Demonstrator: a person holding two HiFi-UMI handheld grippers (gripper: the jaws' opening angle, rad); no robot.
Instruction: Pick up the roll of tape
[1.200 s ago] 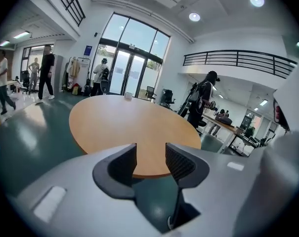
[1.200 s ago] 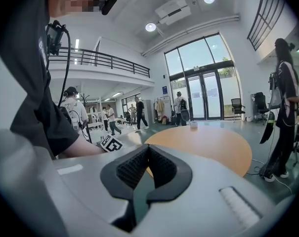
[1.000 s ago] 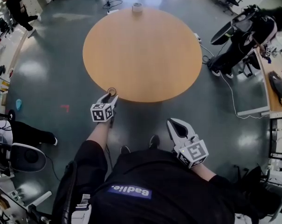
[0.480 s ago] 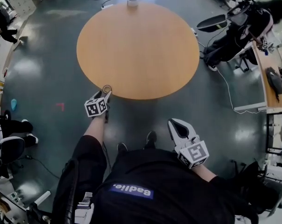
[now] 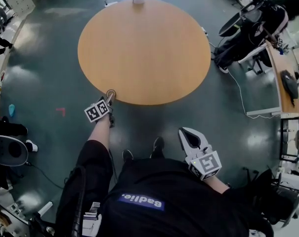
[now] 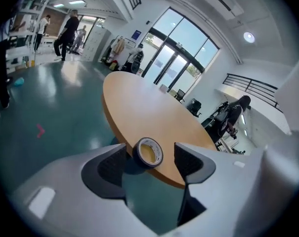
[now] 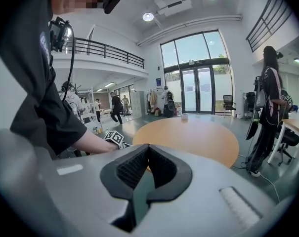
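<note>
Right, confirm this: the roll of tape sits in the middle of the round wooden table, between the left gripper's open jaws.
Not the middle: the roll of tape sits at the near edge of the round wooden table, as the left gripper view shows. It is between the jaws of the left gripper, which have just been opening and stand apart.

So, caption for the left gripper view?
Left gripper, jaws just opened, straddles the roll of tape at the table's edge.
</note>
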